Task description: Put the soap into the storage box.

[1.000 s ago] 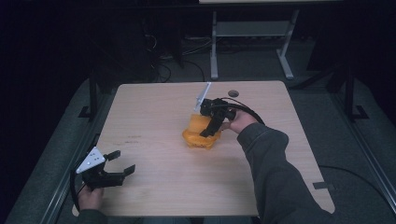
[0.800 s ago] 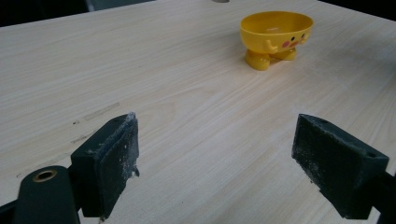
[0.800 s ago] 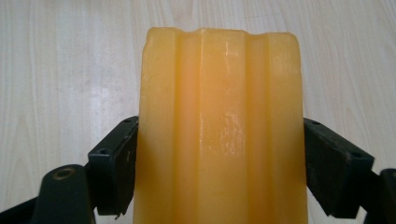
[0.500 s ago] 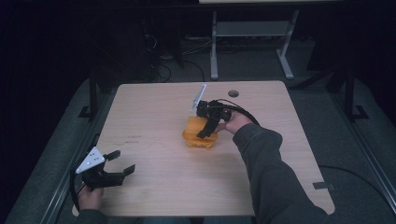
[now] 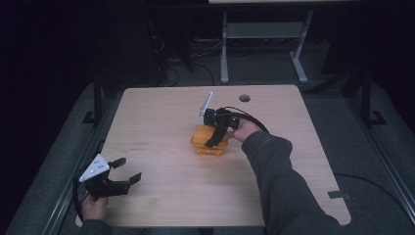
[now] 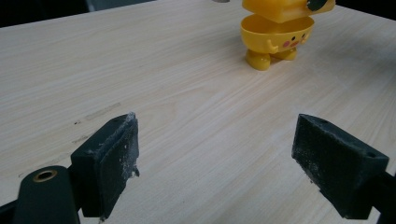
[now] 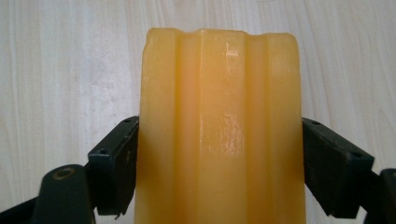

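Sitting just past table centre, toward 1 o'clock, is a yellow toy container (image 5: pixel 209 143) on the wooden table (image 5: pixel 161 122). High view gives it as an orange-yellow block with the right gripper (image 5: pixel 216 136) on top of it, jaws down either side.

Right gripper view adds what the high one can't: the yellow lid (image 7: pixel 219 126) is ribbed lengthwise, glossy, and both black pads are pressed flat against its two sides — jaws closed on it, moderately wide.

Left gripper view adds the front: the yellow base (image 6: pixel 275 39) is a bowl with a small face, pink cheeks, stubby arms and two feet standing on the wood. The lid piece sits tilted above the bowl's rim with a gap showing between them. Can't tell whether they touch at the back.

Left gripper (image 5: pixel 123 171) is at 7 o'clock near the table's corner, well apart from the toy, held by the left hand (image 5: pixel 93 208). Jaws spread wide, nothing between them; bare wood in the gap, pads scuffed with white flecks.

Right sleeve (image 5: pixel 288 191) comes in from 5 o'clock. Round cable hole (image 5: pixel 244 98) at 12 o'clock near the far edge.
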{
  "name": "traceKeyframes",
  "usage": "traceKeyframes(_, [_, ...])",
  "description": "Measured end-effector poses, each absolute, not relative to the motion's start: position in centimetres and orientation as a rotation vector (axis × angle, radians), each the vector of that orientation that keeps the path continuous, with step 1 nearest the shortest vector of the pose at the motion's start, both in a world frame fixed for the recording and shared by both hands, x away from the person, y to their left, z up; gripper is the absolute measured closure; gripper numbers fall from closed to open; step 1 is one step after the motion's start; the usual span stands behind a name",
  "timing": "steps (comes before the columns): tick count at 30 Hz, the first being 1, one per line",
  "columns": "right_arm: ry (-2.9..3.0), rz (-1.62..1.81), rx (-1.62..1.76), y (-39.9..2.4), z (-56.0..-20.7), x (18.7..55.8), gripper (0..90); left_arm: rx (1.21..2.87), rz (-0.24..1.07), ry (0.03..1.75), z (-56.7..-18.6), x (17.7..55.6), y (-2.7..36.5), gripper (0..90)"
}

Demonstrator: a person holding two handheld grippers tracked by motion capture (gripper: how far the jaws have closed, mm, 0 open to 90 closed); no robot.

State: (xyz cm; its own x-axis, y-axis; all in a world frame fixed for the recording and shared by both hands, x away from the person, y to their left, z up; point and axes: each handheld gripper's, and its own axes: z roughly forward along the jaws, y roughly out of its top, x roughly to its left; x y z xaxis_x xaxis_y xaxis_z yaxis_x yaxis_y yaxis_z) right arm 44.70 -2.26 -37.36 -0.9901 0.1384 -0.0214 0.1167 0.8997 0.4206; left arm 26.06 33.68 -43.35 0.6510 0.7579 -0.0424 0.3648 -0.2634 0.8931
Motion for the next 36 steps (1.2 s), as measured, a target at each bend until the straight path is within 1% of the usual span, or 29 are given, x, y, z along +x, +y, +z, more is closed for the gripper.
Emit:
traceKeyframes(22, [3.009, 0.640, 0.184, -1.8, -38.5, 44.6, 20.4, 1.875, 0.493, 0.888, -43.4, 26.1, 33.7, 14.3])
traceKeyframes(36, [3.014, 0.658, 0.242, -2.0, -38.9, 44.6, 19.4, 1.885, 0.494, 0.886, -43.4, 26.1, 33.6, 14.3])
